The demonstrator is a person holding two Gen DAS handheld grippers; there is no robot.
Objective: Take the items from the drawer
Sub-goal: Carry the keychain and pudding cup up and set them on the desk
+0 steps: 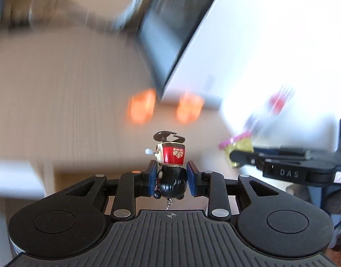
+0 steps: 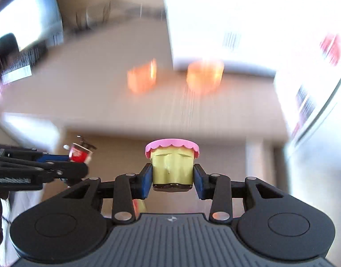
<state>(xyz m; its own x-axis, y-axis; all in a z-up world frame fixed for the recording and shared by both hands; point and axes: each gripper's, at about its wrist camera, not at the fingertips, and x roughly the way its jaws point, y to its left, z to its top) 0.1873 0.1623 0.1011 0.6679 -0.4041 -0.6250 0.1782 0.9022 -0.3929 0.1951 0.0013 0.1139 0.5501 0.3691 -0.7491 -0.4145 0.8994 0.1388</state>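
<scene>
We think the little doll (image 1: 170,166) squeezed in our left hand-held gripper (image 1: 171,179) or the toy cupcake (image 2: 172,166) squeezed in our right hand-held gripper (image 2: 173,178) could slip out and fall, because each is pinched only low down.

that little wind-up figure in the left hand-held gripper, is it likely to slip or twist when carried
The wind-up figure looks like hard, glossy plastic, so probably stiff but a bit slippery. The left hand-held gripper pinches only its rounded black lower half, so the red top may pivot. It looks small and likely light, so the grip should hold.
</scene>
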